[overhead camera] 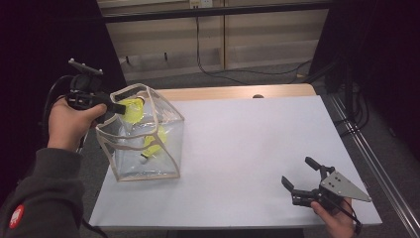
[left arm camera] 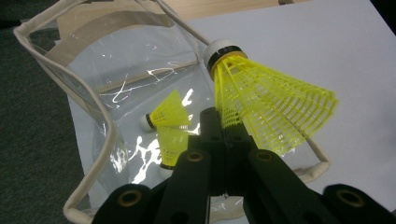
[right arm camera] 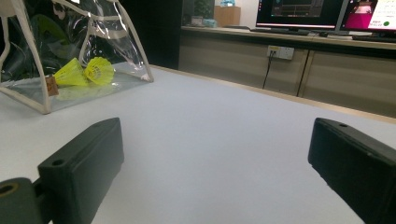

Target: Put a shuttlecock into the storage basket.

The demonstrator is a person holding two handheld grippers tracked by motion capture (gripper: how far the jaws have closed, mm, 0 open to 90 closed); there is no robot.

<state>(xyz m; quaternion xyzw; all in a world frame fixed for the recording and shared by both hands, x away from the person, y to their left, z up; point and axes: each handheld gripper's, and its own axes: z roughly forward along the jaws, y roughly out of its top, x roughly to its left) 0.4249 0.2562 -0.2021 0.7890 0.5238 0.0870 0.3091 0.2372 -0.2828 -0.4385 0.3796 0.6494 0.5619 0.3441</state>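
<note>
While the left gripper [overhead camera: 119, 107] is clamped on the skirt of a yellow plastic mesh shuttlecock with a white cork tip [left arm camera: 261, 100], it's holding it right at the open mouth of the clear soft-plastic pouch with cream fabric edging [overhead camera: 141, 173], which sits at the table's left end. Two more yellow shuttlecocks [left arm camera: 169, 126] are already lying in the bottom.

The right gripper [overhead camera: 303, 179] is parked low over the white table [overhead camera: 247, 148], well apart from the pouch, jaws wide with nothing between them.

Honestly the sketchy bit is that pouch: it's floppy and nobody's steadying it. If the held one catches the rim on the way in, I'd guess the mouth folds or the whole bag tips toward the table edge. Also, letting go too high could bounce the birdie off the rim and out, since these things weigh basically nothing.
</note>
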